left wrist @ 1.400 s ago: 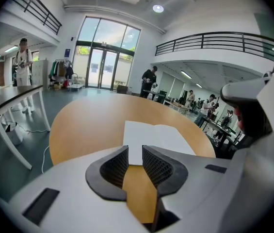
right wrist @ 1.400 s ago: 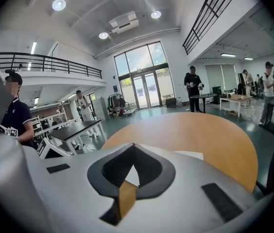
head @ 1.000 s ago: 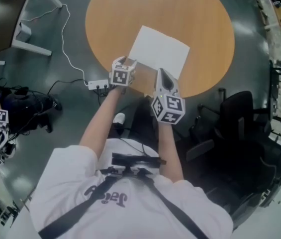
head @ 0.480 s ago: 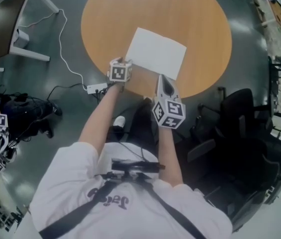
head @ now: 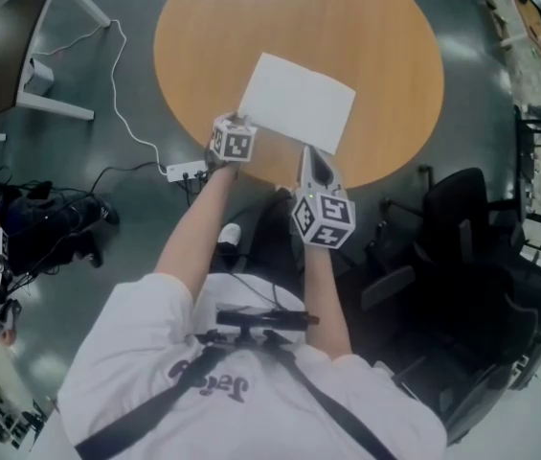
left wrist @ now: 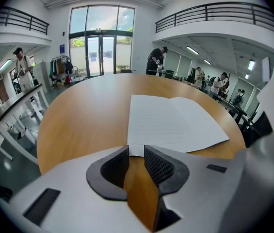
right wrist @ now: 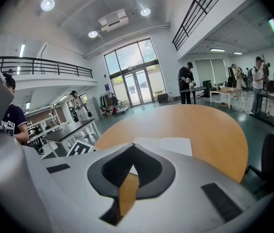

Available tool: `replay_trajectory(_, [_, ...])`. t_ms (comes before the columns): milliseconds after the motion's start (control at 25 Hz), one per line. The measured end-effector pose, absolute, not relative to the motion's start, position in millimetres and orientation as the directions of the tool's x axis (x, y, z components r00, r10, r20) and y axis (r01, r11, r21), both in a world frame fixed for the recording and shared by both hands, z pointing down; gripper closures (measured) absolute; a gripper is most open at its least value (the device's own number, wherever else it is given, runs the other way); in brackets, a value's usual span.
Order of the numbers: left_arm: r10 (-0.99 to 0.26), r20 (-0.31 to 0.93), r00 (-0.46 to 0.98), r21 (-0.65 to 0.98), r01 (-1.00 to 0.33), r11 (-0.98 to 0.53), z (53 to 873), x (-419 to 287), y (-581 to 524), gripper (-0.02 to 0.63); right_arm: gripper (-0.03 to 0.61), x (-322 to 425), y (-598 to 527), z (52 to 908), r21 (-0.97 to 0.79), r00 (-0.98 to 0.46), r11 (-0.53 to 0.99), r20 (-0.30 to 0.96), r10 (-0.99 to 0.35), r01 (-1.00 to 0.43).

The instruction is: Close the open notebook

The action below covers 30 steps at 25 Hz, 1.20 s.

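Nearest the person, the right gripper (head: 310,157) hangs over the near rim of the round wooden table (head: 366,27) with its jaws together and empty, while just beyond it the left gripper (left wrist: 136,152), its jaws closing to a narrow gap, reaches the near corner of the open notebook (left wrist: 175,123), which lies flat and ungripped.

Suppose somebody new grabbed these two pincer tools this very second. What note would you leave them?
Left gripper: jaws closing, nothing gripped, tips at the near left corner of the notebook.
Right gripper: shut, empty, just short of the notebook's near edge.
Notebook: open and flat on the round table.
Done: nothing yet.
Left: lift one half and fold it over.
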<state>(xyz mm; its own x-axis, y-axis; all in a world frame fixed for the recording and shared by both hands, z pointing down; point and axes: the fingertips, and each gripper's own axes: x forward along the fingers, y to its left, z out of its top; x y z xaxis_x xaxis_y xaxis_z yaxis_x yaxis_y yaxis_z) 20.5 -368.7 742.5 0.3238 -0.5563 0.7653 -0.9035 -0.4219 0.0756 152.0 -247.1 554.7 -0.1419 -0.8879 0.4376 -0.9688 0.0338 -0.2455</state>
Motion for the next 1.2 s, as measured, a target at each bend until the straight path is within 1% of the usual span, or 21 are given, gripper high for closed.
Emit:
replay_trajectory(160, [-0.558,0.766,0.319,0.080,-0.909,-0.410,742,21,-365,0.531,0.561,162,-242,554,-0.247,-0.128,0.017,0.439,-0.889,-0.969])
replay_trajectory(360, [-0.554,0.774,0.308,0.079,-0.914,-0.397,747,19,-365,0.557,0.560,164,-241,558,-0.251,-0.117,0.003,0.437,-0.892,-0.968])
replay_trajectory(600, [-0.544,0.771,0.330,0.132,-0.919,-0.370,743,21,-362,0.594,0.560,165,-235,558,-0.248,-0.116,0.003,0.441,-0.890,-0.969])
replay_trajectory(760, [-0.549,0.768,0.329,0.143,-0.924,-0.354,740,19,-361,0.597,0.560,169,-231,558,-0.251,-0.109,-0.006,0.440,-0.891,-0.968])
replay_trajectory(960, [-0.594,0.732,0.333,0.139,-0.927,-0.349,723,15,-364,0.597,0.560,173,-232,559,-0.258,-0.106,-0.011,0.437,-0.893,-0.966])
replay_trajectory(1200, [-0.628,0.668,0.400,0.211,-0.911,-0.355,694,22,-350,0.597,0.560,180,-231,556,-0.266,-0.098,-0.022,0.428,-0.898,-0.964])
